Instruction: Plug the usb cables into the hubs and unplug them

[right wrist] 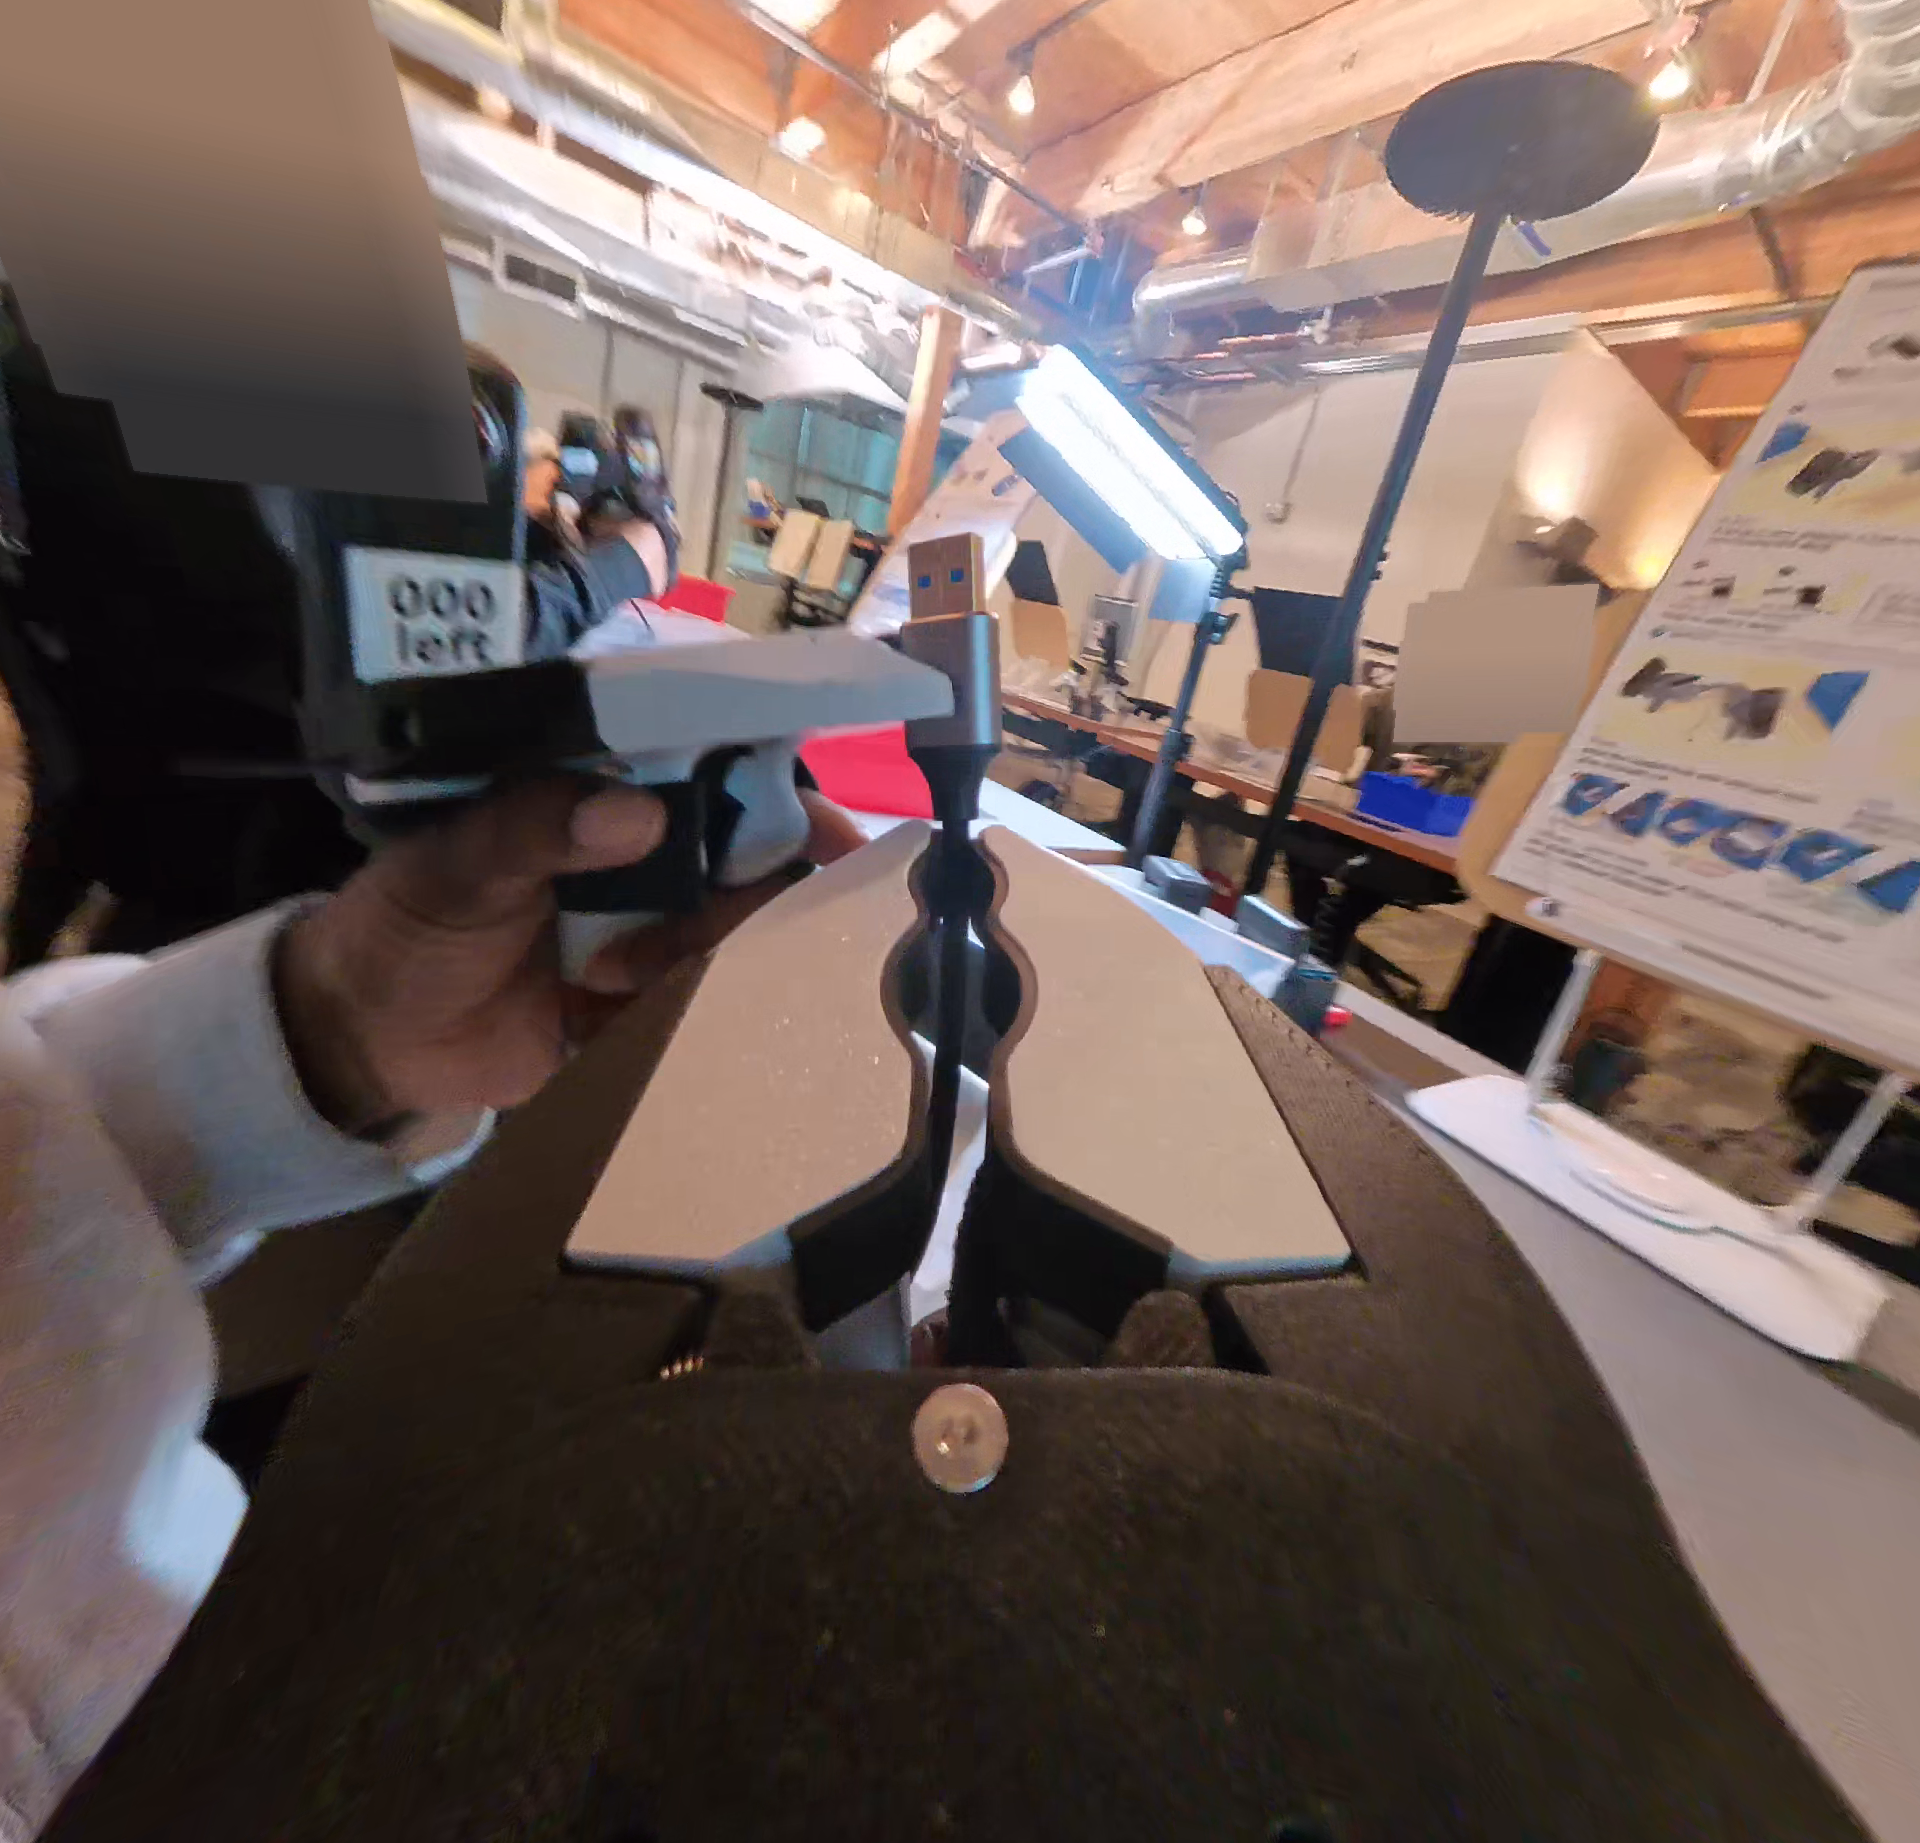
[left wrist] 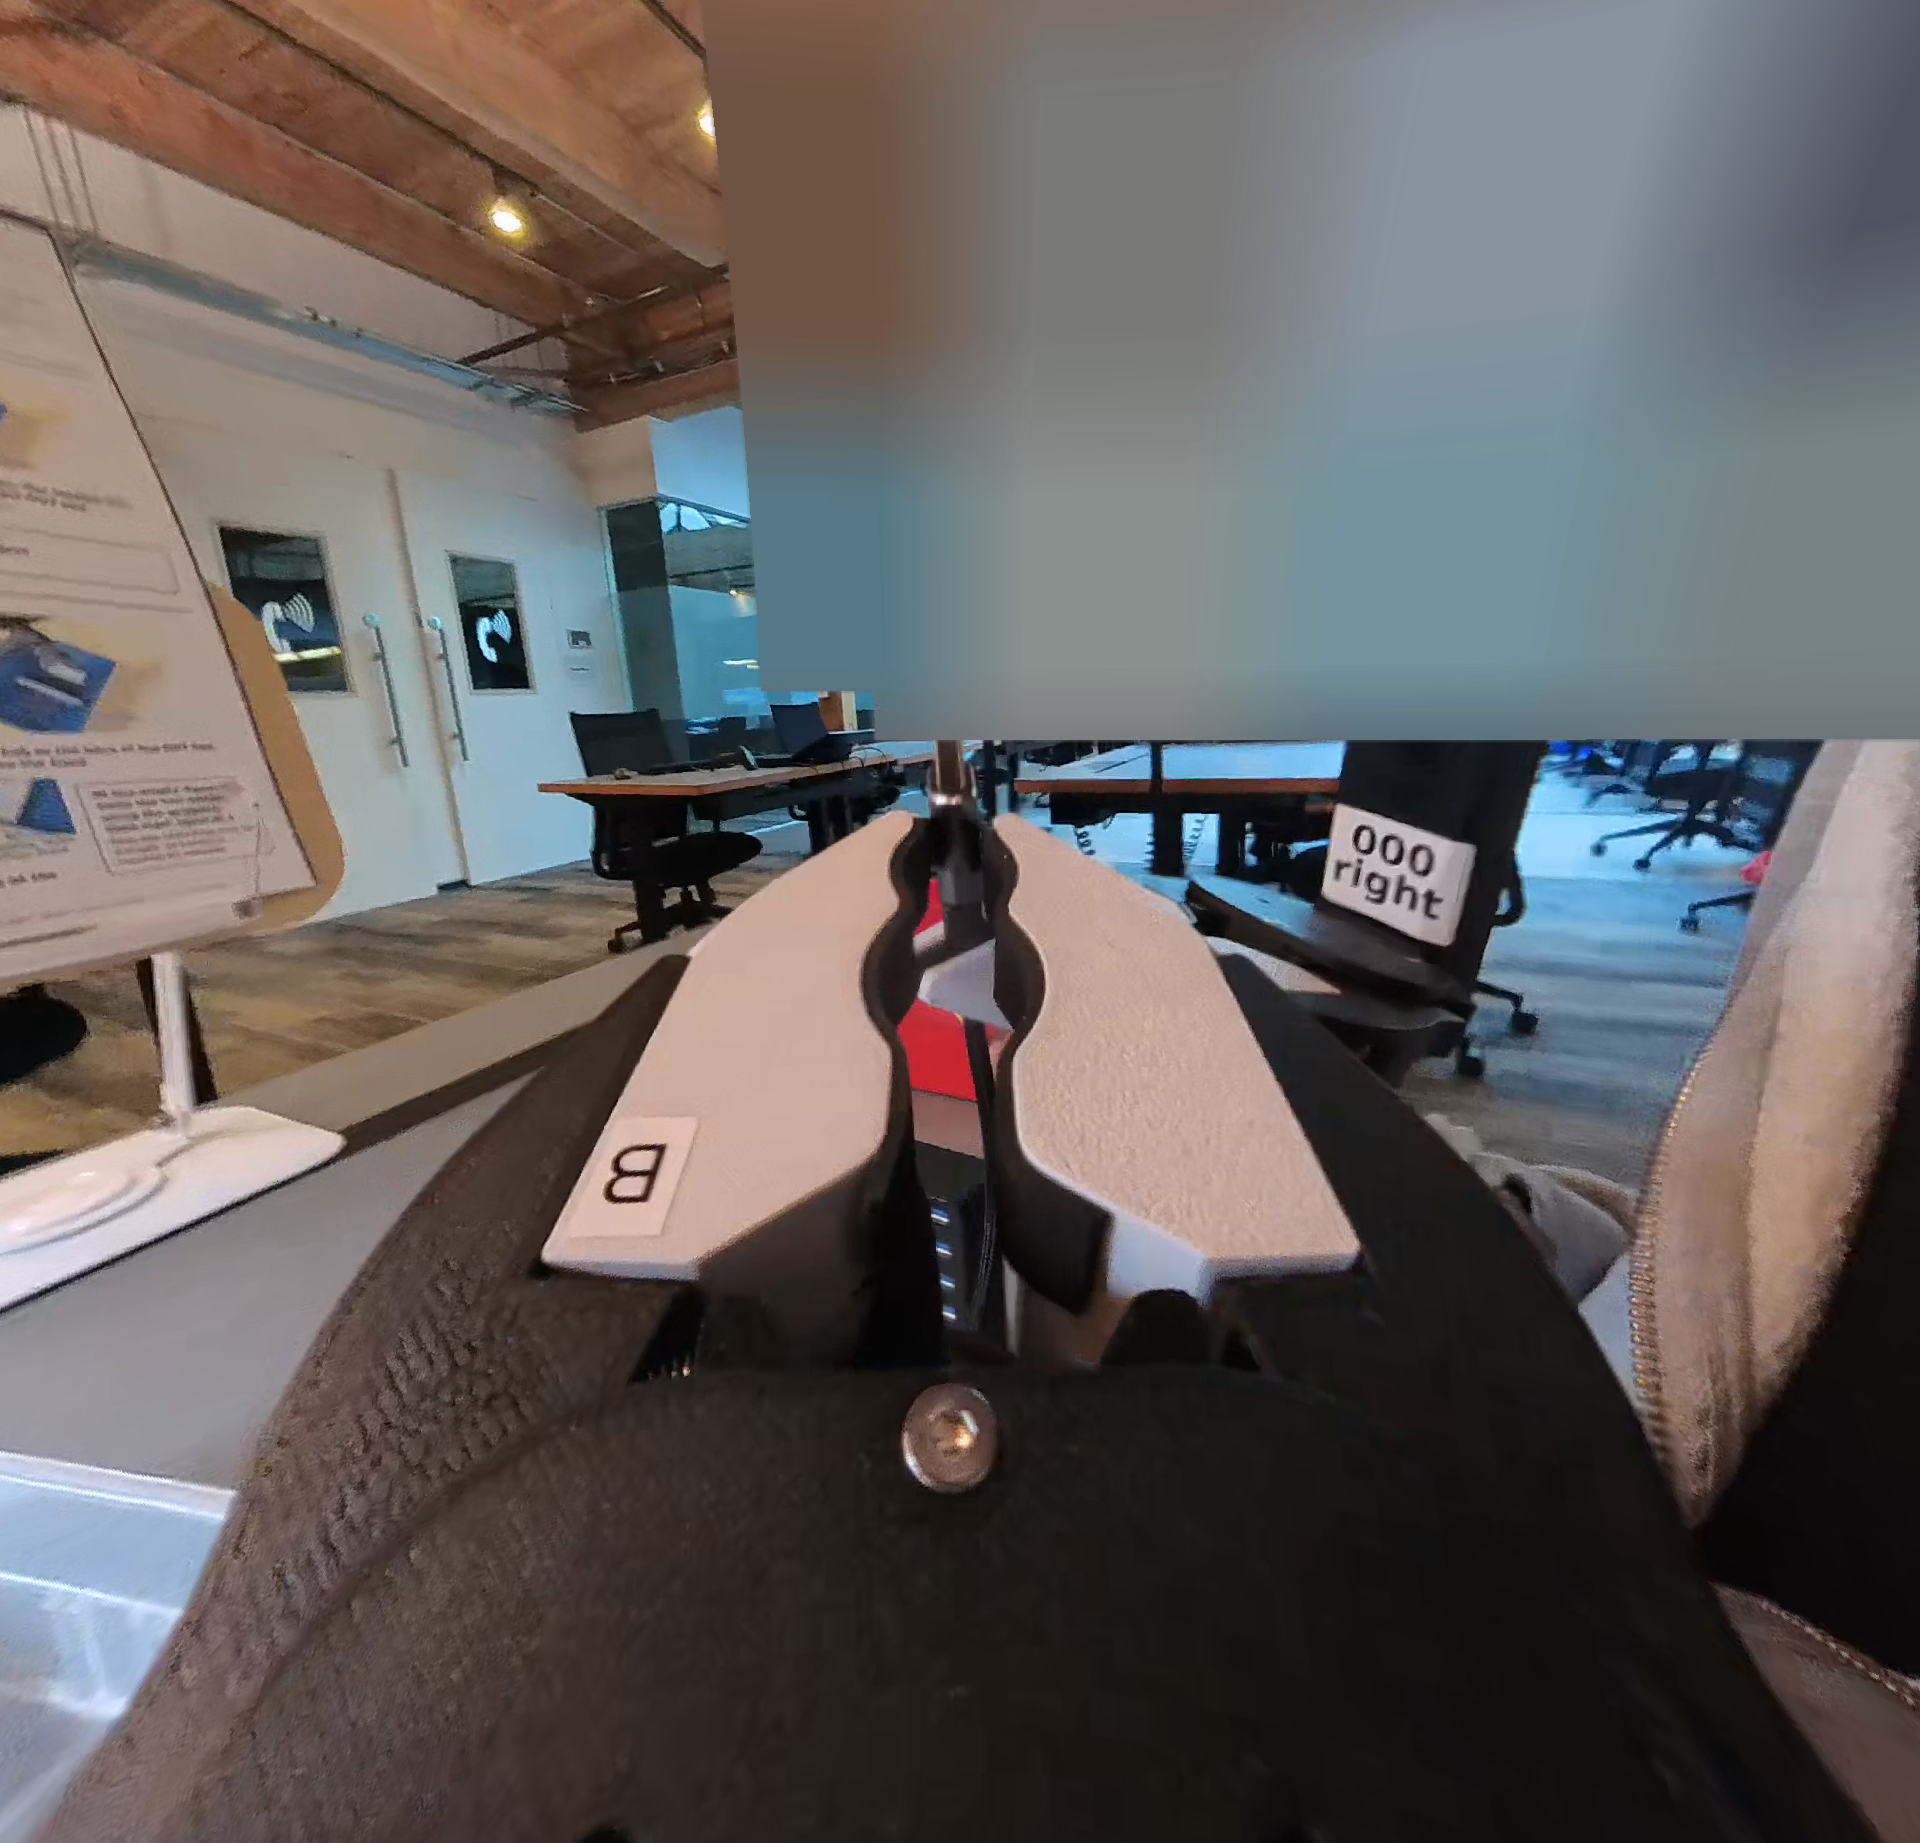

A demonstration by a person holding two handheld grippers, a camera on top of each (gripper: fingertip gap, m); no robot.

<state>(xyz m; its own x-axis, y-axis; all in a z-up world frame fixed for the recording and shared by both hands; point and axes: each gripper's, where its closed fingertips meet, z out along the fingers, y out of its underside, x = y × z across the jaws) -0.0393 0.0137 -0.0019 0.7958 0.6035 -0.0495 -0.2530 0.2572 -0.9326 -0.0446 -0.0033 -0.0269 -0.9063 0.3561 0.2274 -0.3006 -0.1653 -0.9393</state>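
Mid-frame, your right tongs (right wrist: pixel 956 843) pinch the usb cable (right wrist: pixel 954 962); left tongs (left wrist: pixel 951 837) clamp its plug (right wrist: pixel 951 671), no hub connection visible.

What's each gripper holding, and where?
Right gripper pinches the USB cable on its cord just below the plug. Left gripper is shut on the same plug's body.

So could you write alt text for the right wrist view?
The right gripper pinches a black USB cable, its grey metal plug pointing up. The left gripper, held in a hand, meets the plug from the left.
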